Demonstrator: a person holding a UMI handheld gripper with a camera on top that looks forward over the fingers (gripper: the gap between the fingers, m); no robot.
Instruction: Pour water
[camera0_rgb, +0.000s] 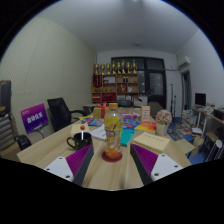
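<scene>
Gripper: spread, gripping nothing; clear plastic bottle of orange drink: upright between fingers, gaps either side; black mug: left, on wooden table

My gripper: two fingers visible, dark, nearly black shells, blocky and wedge-shaped, broad at near end, narrowing forward. Each finger carries purple-magenta pad on inner face, flat strip with pale lighter edge along outer side. Left and right fingers look mirror-matched in form and colour. Finger surfaces matte, no gloss. Screws, cables, markings: cannot make out. No hand, sleeve or skin in my view.
</scene>
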